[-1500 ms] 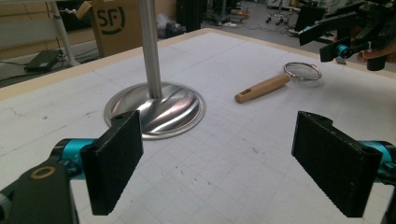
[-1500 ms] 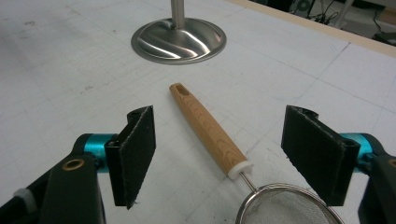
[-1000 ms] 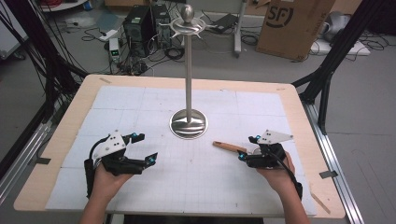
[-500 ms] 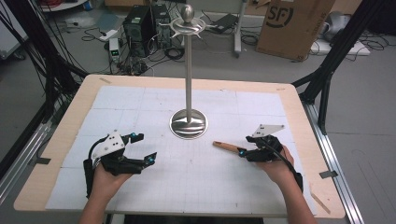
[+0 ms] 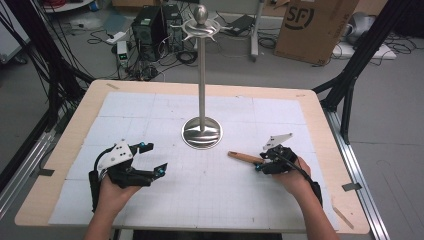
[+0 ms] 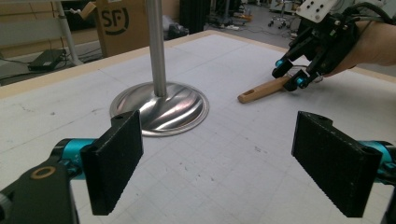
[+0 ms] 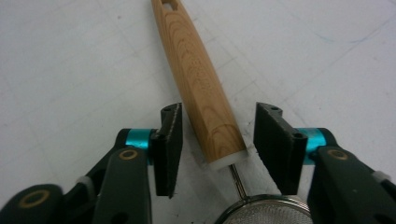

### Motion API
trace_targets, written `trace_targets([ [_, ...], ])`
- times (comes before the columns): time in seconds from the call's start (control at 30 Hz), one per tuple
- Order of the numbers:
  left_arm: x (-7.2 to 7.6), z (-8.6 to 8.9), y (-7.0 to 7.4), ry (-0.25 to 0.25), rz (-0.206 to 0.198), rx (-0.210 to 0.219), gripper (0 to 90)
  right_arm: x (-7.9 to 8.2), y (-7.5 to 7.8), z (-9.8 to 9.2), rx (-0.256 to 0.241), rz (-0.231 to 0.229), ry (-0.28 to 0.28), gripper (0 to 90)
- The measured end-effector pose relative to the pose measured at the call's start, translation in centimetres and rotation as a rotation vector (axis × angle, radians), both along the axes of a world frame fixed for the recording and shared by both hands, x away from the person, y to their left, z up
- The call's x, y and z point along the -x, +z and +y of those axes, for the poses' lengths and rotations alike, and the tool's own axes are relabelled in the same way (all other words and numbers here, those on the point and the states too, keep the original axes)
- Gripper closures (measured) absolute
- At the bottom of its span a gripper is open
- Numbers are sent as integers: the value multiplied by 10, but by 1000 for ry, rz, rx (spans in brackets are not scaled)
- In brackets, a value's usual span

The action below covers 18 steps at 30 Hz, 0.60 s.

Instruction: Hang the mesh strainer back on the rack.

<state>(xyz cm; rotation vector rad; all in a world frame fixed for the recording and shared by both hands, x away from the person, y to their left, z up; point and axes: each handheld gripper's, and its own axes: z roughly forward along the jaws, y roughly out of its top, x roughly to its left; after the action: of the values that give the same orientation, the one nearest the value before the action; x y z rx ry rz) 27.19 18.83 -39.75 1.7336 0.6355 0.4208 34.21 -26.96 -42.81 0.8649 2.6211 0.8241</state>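
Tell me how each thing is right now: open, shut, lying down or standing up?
Left gripper: open, jaws wide apart, holding nothing.
Right gripper: open, jaws either side of the handle, not squeezing it.
Wooden-handled strainer: lying flat on the table, its mesh end near the camera.
Metal stand: standing upright on its round base, nothing hanging on its top hooks.
Table: covered with a white grid mat.

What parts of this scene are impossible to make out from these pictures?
- Strainer bowl: cut off by the bottom edge of the right gripper view; in the high view the right gripper and hand cover it.
- Wooden handle: whether the jaws touch it yet; a gap shows on each side.
- Top of the metal stand: cut off by the upper edge of the left gripper view.
- Left gripper: its body lies below that view's edge.
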Motion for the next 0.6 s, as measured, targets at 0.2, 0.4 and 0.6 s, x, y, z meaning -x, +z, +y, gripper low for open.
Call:
trace_targets([
  [0.2, 0, 0, 0, -1, 0, -2, 171, 0, 1, 1, -4, 1, 3, 621],
  [0.4, 0, 0, 0, -1, -1, 0, 171, 2, 2, -1, -11, 20, -27, 668],
  [0.6, 0, 0, 0, 0, 1, -1, 171, 1, 4, 2, 15, 34, -29, 663],
])
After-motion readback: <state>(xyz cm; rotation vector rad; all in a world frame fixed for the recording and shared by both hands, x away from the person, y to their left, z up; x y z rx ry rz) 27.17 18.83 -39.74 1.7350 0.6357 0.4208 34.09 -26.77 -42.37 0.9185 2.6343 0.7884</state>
